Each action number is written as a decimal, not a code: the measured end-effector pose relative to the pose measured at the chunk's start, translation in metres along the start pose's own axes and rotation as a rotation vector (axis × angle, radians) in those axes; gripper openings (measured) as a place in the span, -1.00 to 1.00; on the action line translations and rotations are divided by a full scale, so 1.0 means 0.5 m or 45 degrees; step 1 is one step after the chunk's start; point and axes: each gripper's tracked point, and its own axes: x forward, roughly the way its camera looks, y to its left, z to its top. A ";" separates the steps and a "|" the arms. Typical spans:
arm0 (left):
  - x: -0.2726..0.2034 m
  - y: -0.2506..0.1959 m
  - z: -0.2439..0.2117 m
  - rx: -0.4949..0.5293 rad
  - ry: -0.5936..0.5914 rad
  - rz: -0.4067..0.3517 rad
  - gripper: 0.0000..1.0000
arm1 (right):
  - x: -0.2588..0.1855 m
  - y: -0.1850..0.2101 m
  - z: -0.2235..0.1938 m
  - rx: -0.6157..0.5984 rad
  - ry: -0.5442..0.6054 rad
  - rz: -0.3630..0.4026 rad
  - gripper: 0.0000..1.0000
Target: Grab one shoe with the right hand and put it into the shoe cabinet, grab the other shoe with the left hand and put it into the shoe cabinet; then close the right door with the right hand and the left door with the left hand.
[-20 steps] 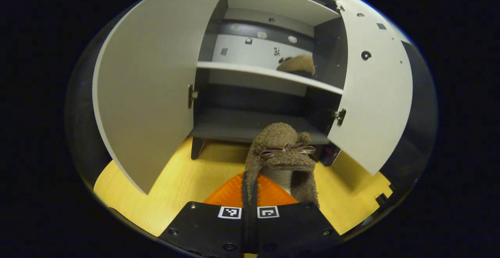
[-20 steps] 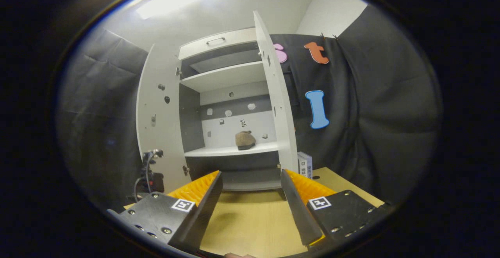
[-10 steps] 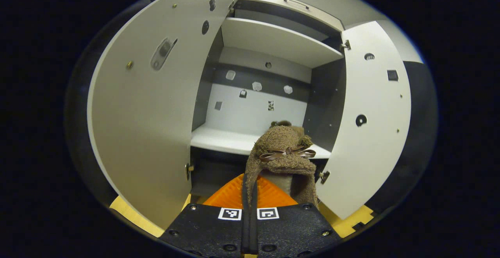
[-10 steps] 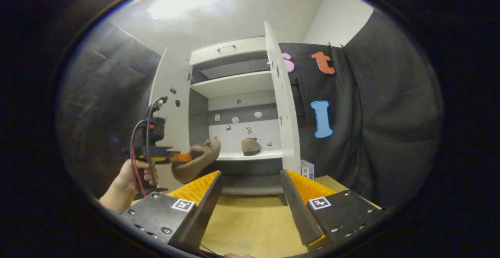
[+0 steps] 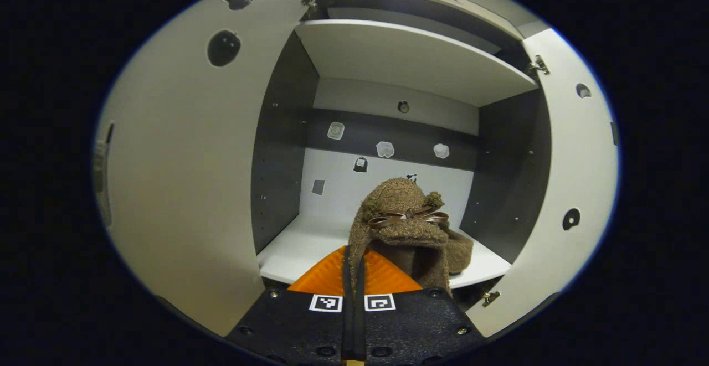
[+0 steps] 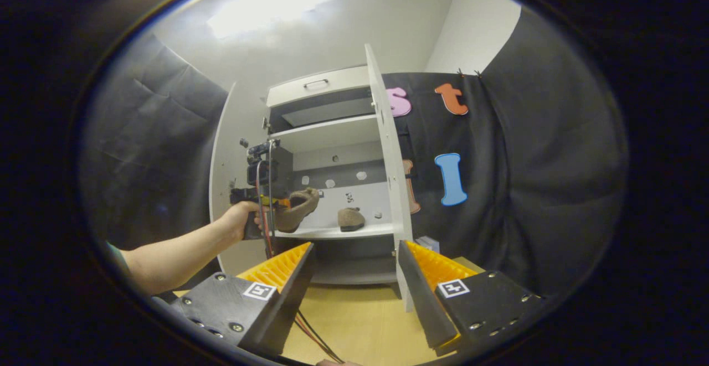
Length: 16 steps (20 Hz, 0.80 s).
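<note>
Left tongs (image 5: 353, 277) pinched tight on the collar of the second shoe (image 5: 403, 227), toe pointing away from me into the shoe cabinet (image 5: 388, 61); I read this as the carry-in step, with the shoe not yet set down; in the right gripper view the left tongs (image 6: 265, 202) sit at the cabinet's mouth, hand (image 6: 239, 219) gripping the handle, the shoe (image 6: 296, 209) hanging just above the front edge of the middle shelf (image 6: 343, 233); the first shoe (image 6: 351, 219) already rests on that shelf, toward the cabinet's right side; from the left gripper view it (image 5: 458, 252) peeks out just behind and to the right of the carried shoe; key relation: free shelf surface (image 5: 299, 249) lies straight ahead and below the tongs, on the cabinet's left half, so I judge the move is forward and down along the shoe's long axis, keeping left of the parked shoe; shoes are brown, fuzzy, soft-looking, with a thin glossy bow (image 5: 407, 216); shelves and doors are flat, smooth, pale panels, inner walls dark grey; left door (image 5: 183, 189) and right door (image 5: 570, 189) both stand open; right tongs (image 6: 354, 294) spread wide and empty, low over the wooden bench (image 6: 354, 321), well back from the cabinet.
</note>
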 end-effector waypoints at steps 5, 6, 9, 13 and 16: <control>0.091 -0.027 0.013 -0.054 -0.014 -0.031 -1.00 | 0.004 -0.053 -0.020 0.025 0.002 -0.050 0.75; 0.107 -0.033 0.016 -0.074 -0.016 -0.039 -1.00 | 0.009 -0.060 -0.023 0.015 0.001 -0.057 0.75; 0.159 -0.022 0.011 0.008 -0.031 0.016 -0.99 | 0.015 -0.093 -0.023 -0.015 -0.010 -0.108 0.80; 0.201 -0.028 -0.011 -0.018 -0.014 0.010 -0.99 | 0.014 -0.076 -0.020 0.009 -0.033 -0.055 0.81; 0.230 -0.016 -0.061 -0.035 0.056 0.041 -0.99 | 0.020 -0.060 -0.033 0.018 -0.017 -0.001 0.80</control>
